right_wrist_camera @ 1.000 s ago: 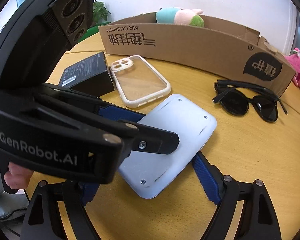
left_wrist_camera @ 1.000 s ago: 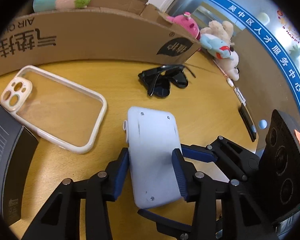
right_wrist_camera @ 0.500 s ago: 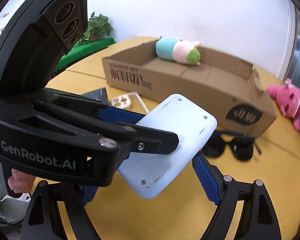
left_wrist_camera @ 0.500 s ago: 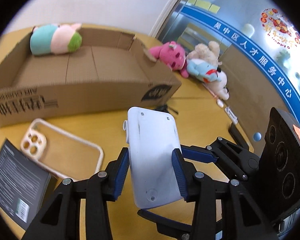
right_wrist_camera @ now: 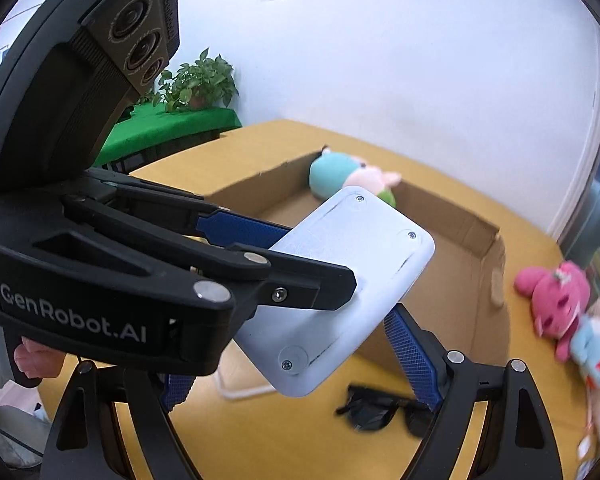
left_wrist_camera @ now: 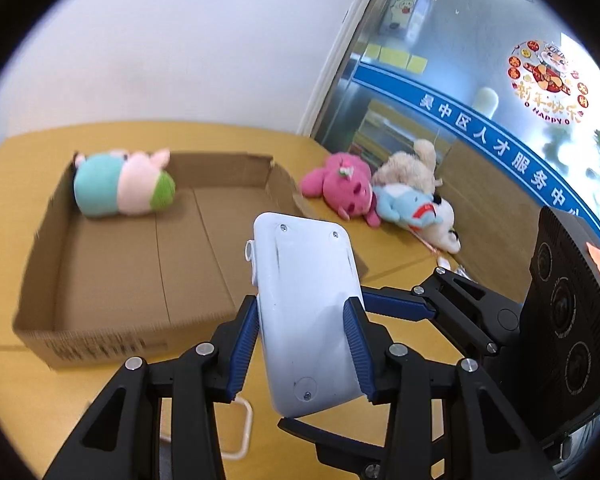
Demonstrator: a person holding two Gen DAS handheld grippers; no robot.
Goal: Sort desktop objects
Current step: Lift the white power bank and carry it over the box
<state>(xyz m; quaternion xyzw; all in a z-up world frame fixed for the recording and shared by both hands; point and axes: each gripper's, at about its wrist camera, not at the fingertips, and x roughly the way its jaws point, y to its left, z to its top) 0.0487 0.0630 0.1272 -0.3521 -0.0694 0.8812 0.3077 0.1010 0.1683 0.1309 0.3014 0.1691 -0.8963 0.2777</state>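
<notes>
Carrying white power bank (left_wrist_camera: 308, 312), clamped across both pairs of tongs (left_wrist_camera: 306, 344), toward cardboard box (left_wrist_camera: 140, 264) ahead; next, needing lowering inside before releasing

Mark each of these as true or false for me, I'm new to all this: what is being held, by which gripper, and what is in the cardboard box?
1. The white device is clamped between the left gripper's blue pads. True.
2. The cardboard box holds nothing. False: a teal and pink plush toy lies in its far corner.
3. The sunglasses lie on the table, outside the box. True.
4. The pink plush is inside the box. False: it lies on the table beside it.
5. The right gripper holds the sunglasses. False: both grippers hold the white device.
</notes>
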